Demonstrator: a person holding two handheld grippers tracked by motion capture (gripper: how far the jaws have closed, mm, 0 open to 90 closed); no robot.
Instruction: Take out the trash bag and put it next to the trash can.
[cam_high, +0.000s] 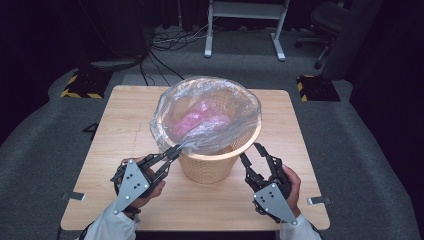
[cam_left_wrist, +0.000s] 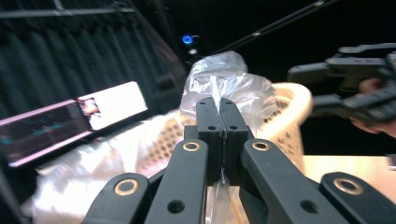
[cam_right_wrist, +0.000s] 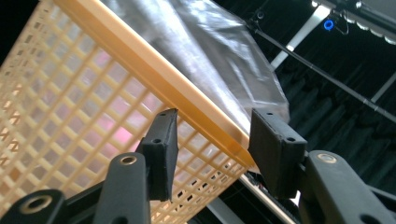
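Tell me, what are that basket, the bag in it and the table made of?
The basket looks like moulded plastic, pale orange and matt: its wall is an even lattice of small square holes. The bag is thin clear plastic film, glossy and crinkled, showing something pink through it. The table looks like light wood or a wood-look laminate, with visible grain.

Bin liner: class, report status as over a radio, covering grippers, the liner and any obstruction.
Left gripper shut on bin liner at near rim. Right gripper open beside basket, fingers straddling its rim. Nothing in the way.
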